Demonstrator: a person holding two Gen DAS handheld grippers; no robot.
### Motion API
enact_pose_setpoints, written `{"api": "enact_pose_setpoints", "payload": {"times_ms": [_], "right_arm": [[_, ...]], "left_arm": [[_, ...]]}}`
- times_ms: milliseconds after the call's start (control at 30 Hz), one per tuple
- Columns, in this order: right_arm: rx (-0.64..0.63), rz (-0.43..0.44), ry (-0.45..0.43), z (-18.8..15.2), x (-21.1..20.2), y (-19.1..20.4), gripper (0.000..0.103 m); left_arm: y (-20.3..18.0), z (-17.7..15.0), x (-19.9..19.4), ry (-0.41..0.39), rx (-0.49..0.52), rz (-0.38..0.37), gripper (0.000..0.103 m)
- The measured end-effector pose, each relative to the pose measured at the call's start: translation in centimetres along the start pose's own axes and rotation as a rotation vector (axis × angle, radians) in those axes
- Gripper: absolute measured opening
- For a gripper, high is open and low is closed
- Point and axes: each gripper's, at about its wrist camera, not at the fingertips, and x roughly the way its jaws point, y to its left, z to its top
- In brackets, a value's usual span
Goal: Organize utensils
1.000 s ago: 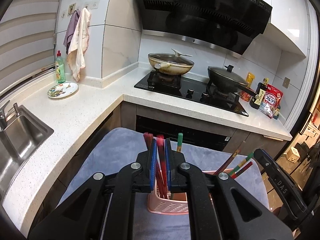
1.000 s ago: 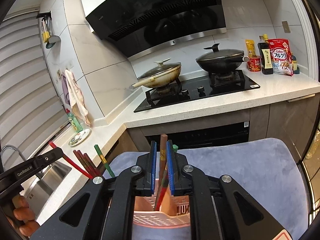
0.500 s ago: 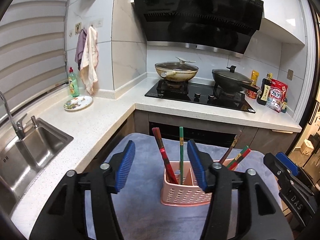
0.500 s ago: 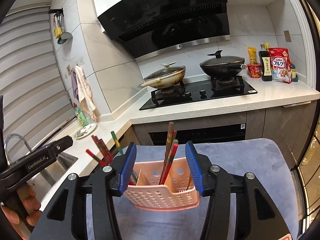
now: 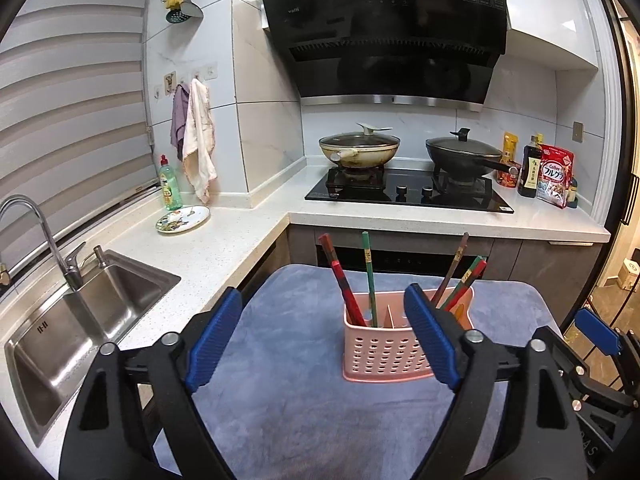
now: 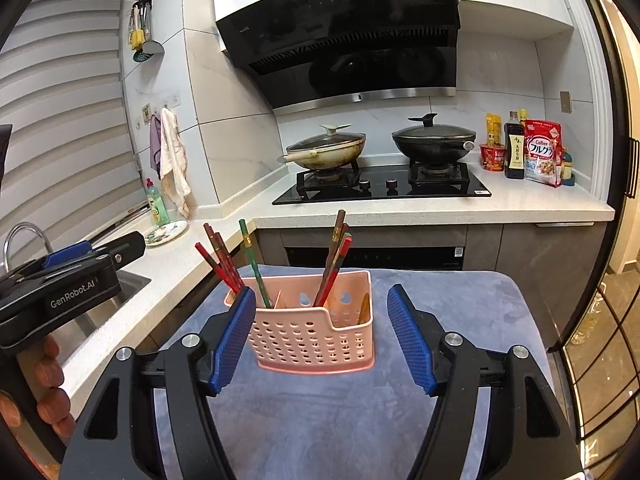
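Observation:
A pink perforated basket (image 5: 386, 350) (image 6: 316, 338) stands on a blue-grey cloth (image 5: 280, 368). Red, brown and green chopsticks (image 5: 340, 280) lean in its left compartment, and more chopsticks (image 6: 334, 264) stand in its right one. My left gripper (image 5: 322, 293) is short of the basket. Its jaws are opening and nothing is between the blue pads. My right gripper (image 6: 322, 291) faces the basket from the other side. Its jaws are also opening, and its pads press on nothing. Each gripper shows at the edge of the other's view, with a hand (image 6: 46, 376) on the left one.
A steel sink (image 5: 72, 328) with a tap lies at the left in the white counter (image 5: 208, 248). On the counter are a plate (image 5: 183, 219) and a soap bottle (image 5: 170, 184). Two lidded pans (image 5: 360, 148) sit on the hob, with bottles and a cereal bag (image 5: 554, 178) at its right.
Both grippers went from shut on chopsticks over the basket to wide open. They drew back from the basket, where the chopsticks now stand free.

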Motion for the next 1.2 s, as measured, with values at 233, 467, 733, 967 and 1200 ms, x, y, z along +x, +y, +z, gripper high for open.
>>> {"api": "enact_pose_setpoints", "payload": {"times_ms": [233,467,733,967,1200], "right_arm": [[-0.004,-0.012,0.010,-1.1,-1.7,0.1,0.071],[0.004,-0.021,0.018,-2.0,-3.1,-0.2,0.077],[-0.042,-0.056,0.022,-2.6,-3.8,0.6,0.077],[-0.042,-0.061,0.047,-3.3,-3.6,1.0,0.078],[-0.058,-0.079,0.054,-4.0,-3.5,1.2,0.084]], "left_arm": [[0.4,-1.3,-1.2,0.018,0.006,0.008,0.081],[0.5,-2.4,-2.5,0.016,0.013,0.026,0.090],[0.7,-3.6,-2.8,0.041,0.017,0.025,0.090],[0.8,-4.7,-2.5,0.070,0.016,0.035,0.093],[1.2,-6.0,-1.7,0.111,0.010,0.046,0.094]]}}
